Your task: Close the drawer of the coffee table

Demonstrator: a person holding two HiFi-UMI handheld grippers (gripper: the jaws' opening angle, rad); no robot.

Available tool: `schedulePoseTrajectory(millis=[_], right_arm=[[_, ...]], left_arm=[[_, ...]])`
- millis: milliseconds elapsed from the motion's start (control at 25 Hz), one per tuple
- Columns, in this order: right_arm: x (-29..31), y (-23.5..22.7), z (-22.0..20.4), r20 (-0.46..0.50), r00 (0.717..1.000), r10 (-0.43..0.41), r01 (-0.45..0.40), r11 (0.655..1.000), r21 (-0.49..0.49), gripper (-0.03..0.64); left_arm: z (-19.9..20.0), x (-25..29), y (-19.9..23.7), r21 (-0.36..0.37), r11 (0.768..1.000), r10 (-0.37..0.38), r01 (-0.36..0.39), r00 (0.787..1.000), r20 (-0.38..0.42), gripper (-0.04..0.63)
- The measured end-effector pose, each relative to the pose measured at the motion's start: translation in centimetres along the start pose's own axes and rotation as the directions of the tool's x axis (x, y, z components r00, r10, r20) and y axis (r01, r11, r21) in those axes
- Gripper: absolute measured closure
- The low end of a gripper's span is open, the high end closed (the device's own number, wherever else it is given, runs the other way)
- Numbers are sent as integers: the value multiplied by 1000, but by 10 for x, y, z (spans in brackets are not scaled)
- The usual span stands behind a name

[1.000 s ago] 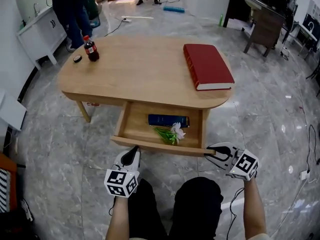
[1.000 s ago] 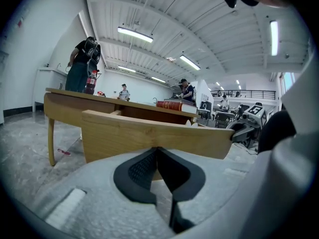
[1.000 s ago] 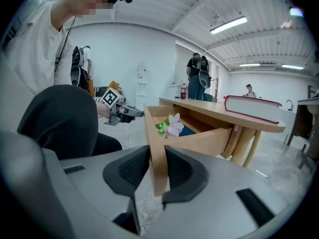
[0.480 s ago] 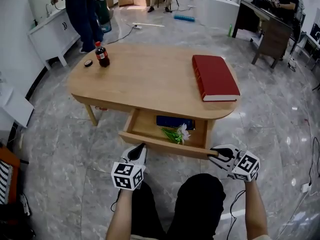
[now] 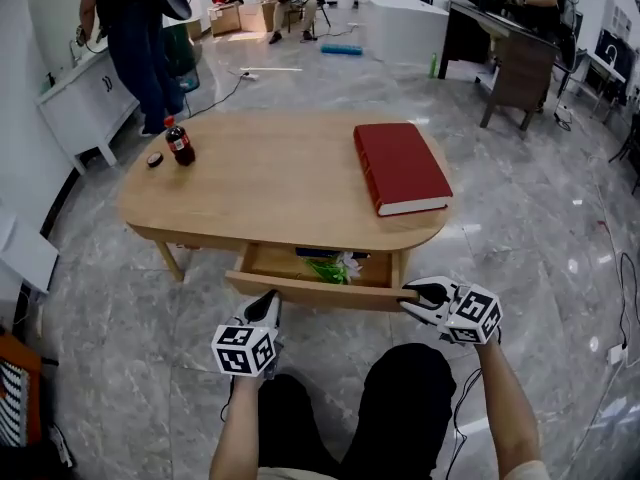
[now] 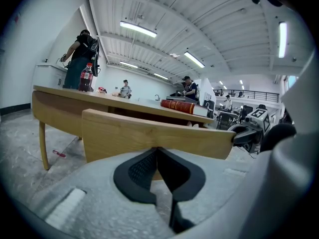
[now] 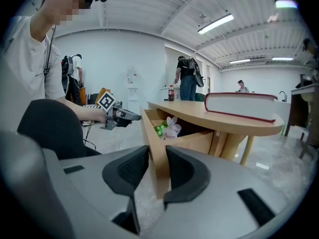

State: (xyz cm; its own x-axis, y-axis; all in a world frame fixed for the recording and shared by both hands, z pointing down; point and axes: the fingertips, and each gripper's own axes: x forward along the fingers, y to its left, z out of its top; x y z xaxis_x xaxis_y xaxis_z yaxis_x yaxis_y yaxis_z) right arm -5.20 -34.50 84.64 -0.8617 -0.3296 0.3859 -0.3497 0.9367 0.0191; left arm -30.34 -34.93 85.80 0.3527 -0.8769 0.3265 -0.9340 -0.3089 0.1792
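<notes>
The drawer (image 5: 310,290) of the coffee table (image 5: 270,178) stands partly out, under the table's near edge. A narrow strip of its inside shows, with a white flower on green stems (image 5: 338,266). The left claw (image 5: 270,300) is closed, its joined tips set against the outer face of the drawer's front board, left of the middle. The right claw (image 5: 410,295) straddles the board's right end, a pad on each face, and its jaws are opening. On the table lie a red book (image 5: 400,166) and, at the far left, a cola bottle (image 5: 180,140).
</notes>
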Motion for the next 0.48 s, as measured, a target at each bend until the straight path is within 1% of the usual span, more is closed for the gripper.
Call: schedulePoseTrajectory(millis=[120,280,400,480], right_arm=[[-1,-10,-1,-1,1000,6,-6,1000,3,505],[2,-29,2,5,1000,-25,25,1000,9,500],[4,-37,2,14,999,-32,32,999,10,495],[3,-43,-2,27,999,-44,43,999,32,488]], left_arm=[[3,10,-1,11,1000,-5,6,1000,-7,586],[12,29,1,12,1000,-17,17,1000,-9,584],[15,36,3,10,1000,-25,26,999,-22,586],[16,39,4,14,999,-29,29,999,-29,586]])
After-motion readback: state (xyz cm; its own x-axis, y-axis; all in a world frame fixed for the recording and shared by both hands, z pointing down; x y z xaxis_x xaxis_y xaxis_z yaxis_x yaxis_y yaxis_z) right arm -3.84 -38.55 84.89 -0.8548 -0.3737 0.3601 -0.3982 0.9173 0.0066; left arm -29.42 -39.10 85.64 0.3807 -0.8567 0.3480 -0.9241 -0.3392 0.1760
